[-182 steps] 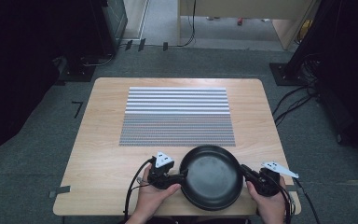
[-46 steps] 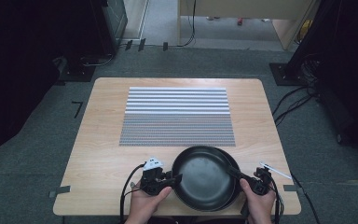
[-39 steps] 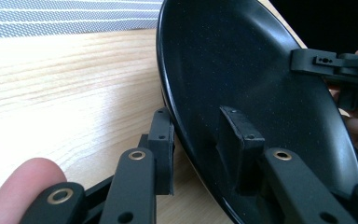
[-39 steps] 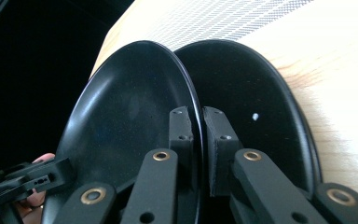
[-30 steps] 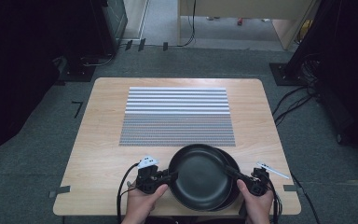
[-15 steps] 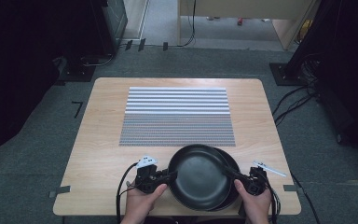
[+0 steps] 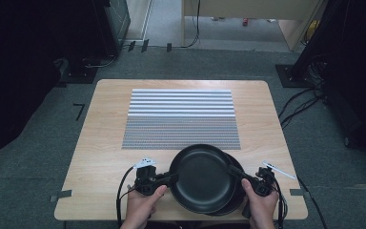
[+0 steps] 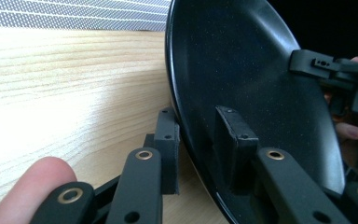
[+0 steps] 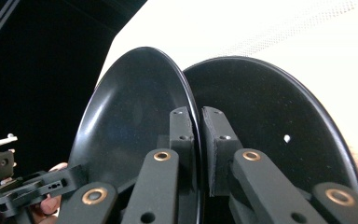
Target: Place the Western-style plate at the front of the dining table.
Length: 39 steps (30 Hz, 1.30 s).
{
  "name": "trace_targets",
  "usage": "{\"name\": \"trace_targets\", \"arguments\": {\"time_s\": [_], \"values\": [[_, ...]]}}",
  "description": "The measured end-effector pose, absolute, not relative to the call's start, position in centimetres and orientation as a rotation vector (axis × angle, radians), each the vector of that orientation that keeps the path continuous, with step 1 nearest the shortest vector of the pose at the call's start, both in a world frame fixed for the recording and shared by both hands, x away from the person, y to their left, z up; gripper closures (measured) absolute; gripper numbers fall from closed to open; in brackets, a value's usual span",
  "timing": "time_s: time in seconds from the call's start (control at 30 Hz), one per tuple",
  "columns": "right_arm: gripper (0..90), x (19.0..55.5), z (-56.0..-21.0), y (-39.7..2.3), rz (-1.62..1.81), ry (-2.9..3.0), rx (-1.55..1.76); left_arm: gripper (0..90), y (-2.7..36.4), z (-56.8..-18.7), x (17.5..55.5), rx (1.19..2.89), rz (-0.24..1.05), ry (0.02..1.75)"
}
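A wooden table (image 7: 109, 138) is seen from above, with a striped mat (image 7: 181, 119) laid across its middle toward the far edge. At the near edge, slightly right of centre, 2 black plates are found. The upper plate (image 7: 200, 177) is held clear of the lower plate (image 7: 236, 202), which shows as a dark crescent at the right and near side beneath it.

The upper plate is gripped from both sides. The left gripper (image 7: 164, 179) is closed on its left rim; in the left gripper view, 1 jaw is seen inside the dish and 1 under it. The right gripper (image 7: 236, 172) is clamped on the right rim; in the right gripper view its jaws pinch the upper plate's edge, with the lower plate (image 9: 270, 126) lying just beyond. The plate thus lies directly between the 2 grippers, along the line joining them, and neither hand is nearer.

Both plates are round, shallow and matt black with a faint speckle. A small white fleck (image 9: 286, 138) is seen on the lower one. The upper plate is judged to be in the course of being separated from the lower.
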State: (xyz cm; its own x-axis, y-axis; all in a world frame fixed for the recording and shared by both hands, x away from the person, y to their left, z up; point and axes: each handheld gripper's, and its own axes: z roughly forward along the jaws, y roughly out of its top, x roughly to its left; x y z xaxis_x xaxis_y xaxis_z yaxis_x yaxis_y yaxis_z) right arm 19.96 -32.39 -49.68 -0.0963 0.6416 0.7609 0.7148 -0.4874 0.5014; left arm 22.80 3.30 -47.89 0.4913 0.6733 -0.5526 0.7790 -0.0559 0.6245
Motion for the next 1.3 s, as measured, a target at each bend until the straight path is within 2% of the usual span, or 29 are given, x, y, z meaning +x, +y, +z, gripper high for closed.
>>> {"name": "trace_targets", "arguments": {"time_s": [0.37, 0.9, 1.3], "values": [[83.7, 21.8, -48.1, -31.6, -1.667, -1.577, -2.034, 72.7, 4.1, -46.1, 24.1, 1.731, -0.095, 1.249], [83.8, 27.2, -44.9, -29.4, -1.653, -1.647, -1.984, 74.9, 6.4, -44.0, 29.1, 1.635, -0.074, 1.299], [83.2, 31.8, -45.1, -28.3, -1.611, -1.626, -1.954, 76.1, 7.1, -43.6, 32.9, 1.597, -0.030, 1.342]]}}
